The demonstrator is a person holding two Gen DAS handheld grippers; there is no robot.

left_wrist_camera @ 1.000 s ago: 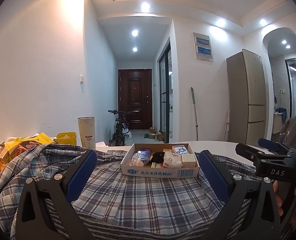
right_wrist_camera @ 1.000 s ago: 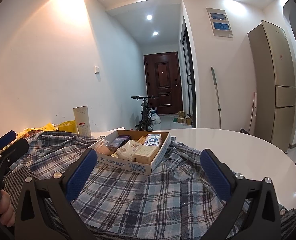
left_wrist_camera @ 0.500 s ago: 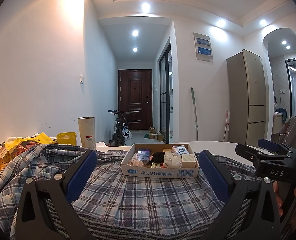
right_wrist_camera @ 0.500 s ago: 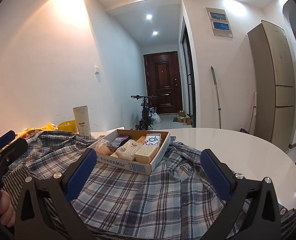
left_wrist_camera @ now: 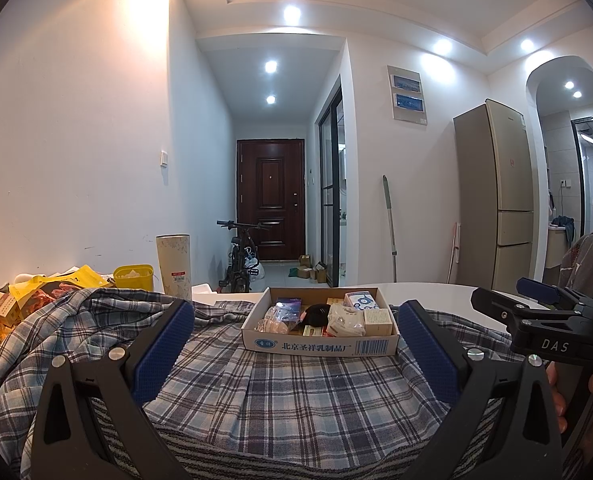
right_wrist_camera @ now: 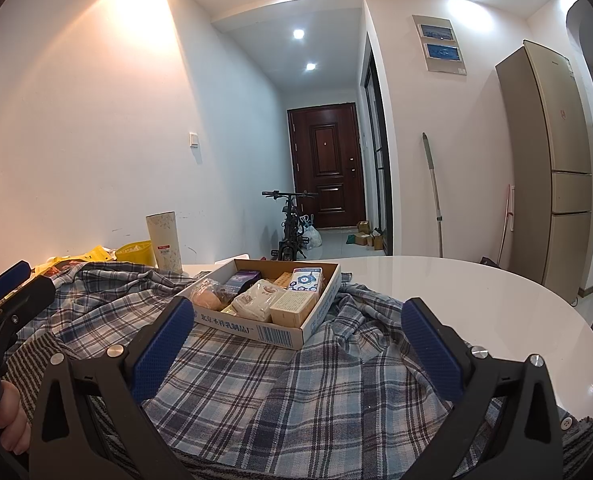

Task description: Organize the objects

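Two grippers are hovering side by side over one plaid shirt (left_wrist_camera: 280, 392) that is lying spread across a round white tabletop (right_wrist_camera: 476, 296). The left gripper (left_wrist_camera: 296, 344) is standing with its two blue pads (left_wrist_camera: 162, 348) wide apart, released and grasping nothing; the right gripper (right_wrist_camera: 296, 340) is likewise spread, its two pads (right_wrist_camera: 430, 346) empty. Each gripper is showing at the edge of the other's view, and a hand (right_wrist_camera: 10, 420) is wrapping the left one's handle.

One shallow cardboard box (left_wrist_camera: 320, 346) is sitting on the shirt, ahead of and between the fingers of both grippers, touching neither. Inside it are lying several small items, packed too closely for a sure count: one tan carton (right_wrist_camera: 292, 307), one white pouch (right_wrist_camera: 256, 300), one blue-patterned pack (right_wrist_camera: 306, 280), one dark purple packet (right_wrist_camera: 244, 278) and one pink round thing (right_wrist_camera: 206, 298) are telling apart.

Behind the shirt, to the left, one tall paper tube (left_wrist_camera: 173, 264) is standing upright beside one yellow tub (left_wrist_camera: 133, 277), with yellow snack bags (left_wrist_camera: 48, 286) heaped further left. One striped cloth (left_wrist_camera: 224, 450) is lying under the shirt's near edge.
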